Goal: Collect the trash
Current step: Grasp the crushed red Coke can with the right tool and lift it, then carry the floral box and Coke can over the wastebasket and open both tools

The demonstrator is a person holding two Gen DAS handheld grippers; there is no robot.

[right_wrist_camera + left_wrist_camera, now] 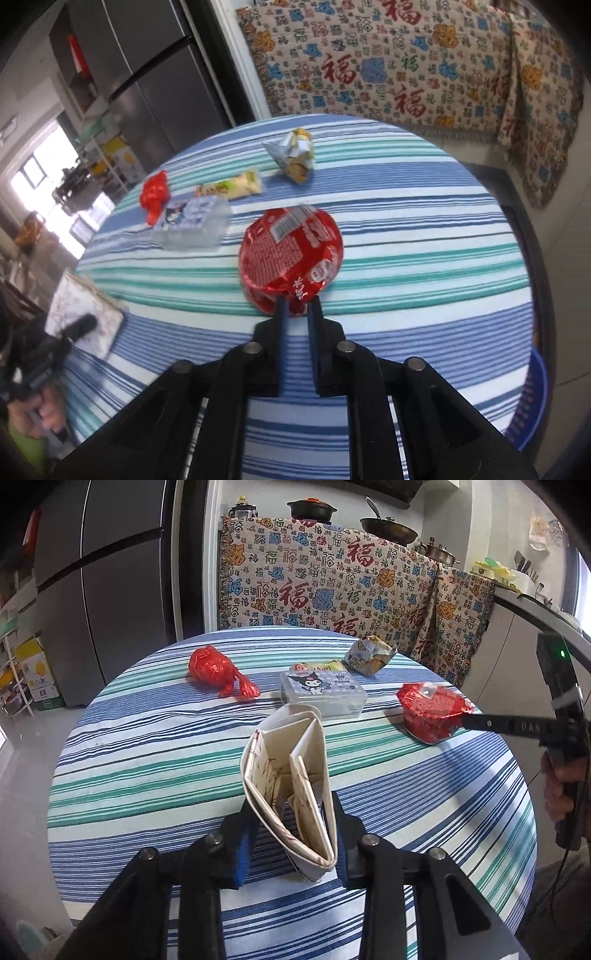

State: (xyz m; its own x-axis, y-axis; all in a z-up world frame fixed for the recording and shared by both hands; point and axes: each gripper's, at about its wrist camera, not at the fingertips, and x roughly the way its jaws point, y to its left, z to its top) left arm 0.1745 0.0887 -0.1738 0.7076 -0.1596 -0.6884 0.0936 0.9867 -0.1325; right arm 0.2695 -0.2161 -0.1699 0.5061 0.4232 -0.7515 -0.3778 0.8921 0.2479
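My left gripper (291, 812) is shut on a folded white paper box (291, 775), open end up, over the striped table (147, 746); it also shows in the right wrist view (85, 314). My right gripper (295, 306) is shut on the rim of a red noodle cup (291, 254), which also shows in the left wrist view (430, 710). On the table lie a red plastic bag (216, 670), a crumpled silver wrapper (369, 653), a yellow snack packet (231, 186) and a clear plastic box with a cartoon label (323, 692).
A patterned cloth (332, 587) covers the counter behind the table, with pots (312, 509) on top. A grey fridge (110, 583) stands at the back left. A blue basket (532, 398) sits on the floor beyond the table's right edge.
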